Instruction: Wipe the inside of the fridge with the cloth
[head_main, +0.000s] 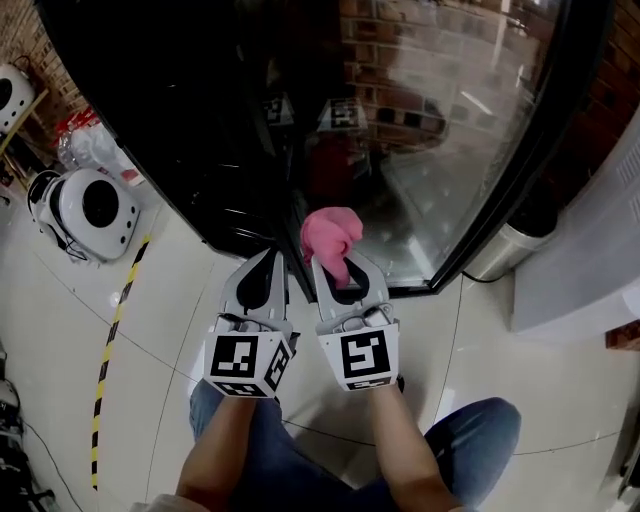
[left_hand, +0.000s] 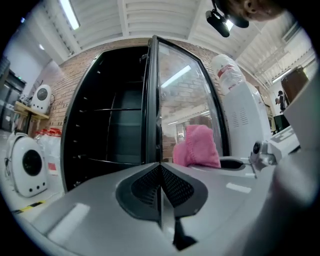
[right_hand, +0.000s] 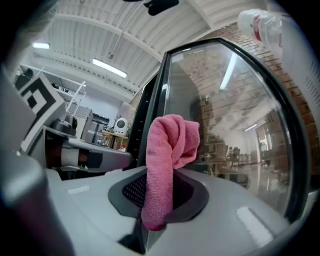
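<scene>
Clamping a pink cloth (right_hand: 162, 165) between its closed jaws, the right gripper (head_main: 343, 275) holds the fabric upright before the open glass door (head_main: 455, 150), with the cloth's free end folded over above the jaw tips. The left gripper (left_hand: 161, 192), just beside it, has its jaws pressed together on nothing and faces the dark fridge (head_main: 190, 110) interior and its wire shelves (left_hand: 107, 110).

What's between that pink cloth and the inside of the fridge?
Straight ahead of the pink cloth, held by the right gripper, stands the glass door. The dark shelved opening lies to its left, seemingly unblocked.
</scene>
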